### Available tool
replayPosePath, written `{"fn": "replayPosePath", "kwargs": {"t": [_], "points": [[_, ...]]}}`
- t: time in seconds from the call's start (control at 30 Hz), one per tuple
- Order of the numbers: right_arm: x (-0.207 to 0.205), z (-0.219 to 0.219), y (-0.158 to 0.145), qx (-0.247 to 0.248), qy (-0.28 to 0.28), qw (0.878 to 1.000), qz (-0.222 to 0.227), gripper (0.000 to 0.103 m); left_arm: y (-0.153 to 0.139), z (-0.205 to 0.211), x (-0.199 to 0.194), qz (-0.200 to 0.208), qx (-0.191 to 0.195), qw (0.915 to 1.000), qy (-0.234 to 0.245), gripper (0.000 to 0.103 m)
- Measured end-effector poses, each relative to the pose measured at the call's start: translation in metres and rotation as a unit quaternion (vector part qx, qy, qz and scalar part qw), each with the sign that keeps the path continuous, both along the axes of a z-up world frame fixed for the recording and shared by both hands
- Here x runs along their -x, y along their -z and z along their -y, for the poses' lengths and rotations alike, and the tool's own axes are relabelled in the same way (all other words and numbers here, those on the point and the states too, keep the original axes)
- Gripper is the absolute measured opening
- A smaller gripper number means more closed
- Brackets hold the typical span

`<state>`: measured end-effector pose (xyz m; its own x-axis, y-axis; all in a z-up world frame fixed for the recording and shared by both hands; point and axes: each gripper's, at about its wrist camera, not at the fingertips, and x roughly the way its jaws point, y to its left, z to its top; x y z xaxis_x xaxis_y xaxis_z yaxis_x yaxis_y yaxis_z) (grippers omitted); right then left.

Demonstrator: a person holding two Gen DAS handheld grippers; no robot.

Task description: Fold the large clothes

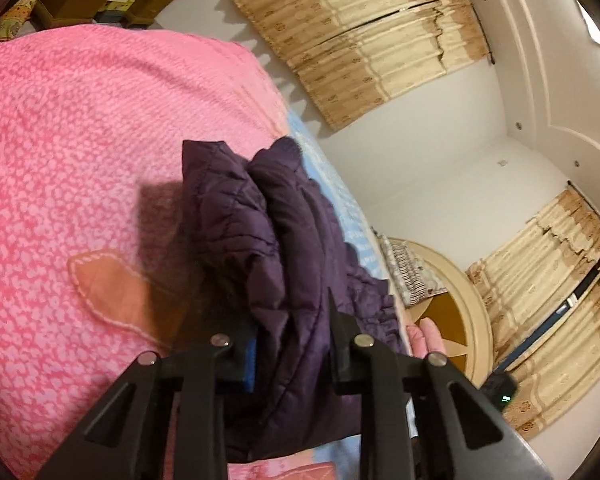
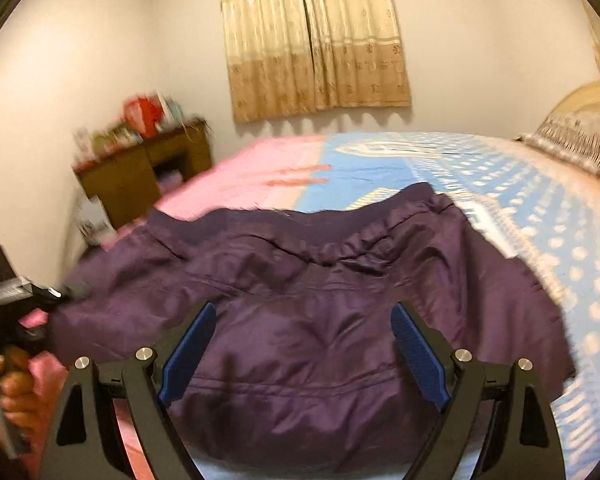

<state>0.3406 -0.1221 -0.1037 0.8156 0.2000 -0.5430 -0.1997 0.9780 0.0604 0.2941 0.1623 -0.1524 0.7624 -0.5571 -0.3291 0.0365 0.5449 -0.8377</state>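
Observation:
A dark purple quilted jacket (image 2: 300, 304) lies on the bed, spread out with its hem and waistband wrinkled. My left gripper (image 1: 294, 320) is shut on a bunched fold of the purple jacket (image 1: 268, 232) and holds it up above the pink bedspread (image 1: 80, 140); the fabric fills the gap between its jaws. My right gripper (image 2: 302, 316) is open and empty, hovering over the near part of the jacket, its blue pads (image 2: 416, 356) wide apart. The left gripper shows at the left edge of the right wrist view (image 2: 16, 308), held in a hand.
The bed cover is pink on one half and blue with white dots (image 2: 520, 208) on the other. A pillow (image 2: 572, 140) lies by the headboard. A wooden desk (image 2: 140, 168) with clutter stands by the wall. Curtains (image 2: 312, 36) hang behind the bed.

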Motion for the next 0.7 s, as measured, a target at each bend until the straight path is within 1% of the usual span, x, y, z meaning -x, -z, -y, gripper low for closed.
{"fn": "replayPosePath", "kwargs": {"t": [0.03,0.07,0.1,0.13,0.17,0.23,0.43,0.47,0.6,0.7], "points": [[-0.008,-0.007,0.009,0.030,-0.003,0.999,-0.020,0.090,-0.004,0.002,-0.001,0.010,0.003,0.9999,0.002,0.025],[-0.023,-0.020,0.032,0.071,-0.018,0.994,-0.075,0.091,-0.007,0.005,-0.001,0.016,0.004,0.9998,0.005,0.025],[-0.026,-0.022,0.043,0.078,-0.023,0.994,-0.073,0.092,-0.011,0.008,0.000,0.024,0.008,0.9996,0.011,0.025],[-0.023,-0.021,0.044,0.077,-0.020,0.995,-0.054,0.092,-0.017,0.012,0.000,0.035,0.008,0.9993,0.012,0.025],[-0.021,-0.022,0.045,0.077,-0.015,0.996,-0.048,0.092,-0.021,0.016,-0.002,0.042,0.004,0.9990,0.015,0.025],[-0.020,-0.022,0.045,0.072,-0.007,0.996,-0.044,0.092,-0.033,0.025,-0.005,0.058,-0.005,0.9980,0.024,0.025],[-0.020,-0.017,0.044,0.041,-0.013,0.998,-0.046,0.092,-0.062,0.044,-0.018,0.098,-0.025,0.9937,0.047,0.025],[-0.020,-0.015,0.044,0.038,-0.013,0.998,-0.047,0.092,-0.068,0.050,-0.020,0.106,-0.034,0.9924,0.052,0.025],[-0.020,-0.007,0.043,0.015,-0.019,0.999,-0.049,0.092,-0.088,0.072,-0.029,0.136,-0.072,0.9849,0.079,0.025],[-0.019,0.002,0.041,-0.012,-0.026,0.998,-0.054,0.092,-0.104,0.100,-0.036,0.156,-0.116,0.9747,0.110,0.025]]}}
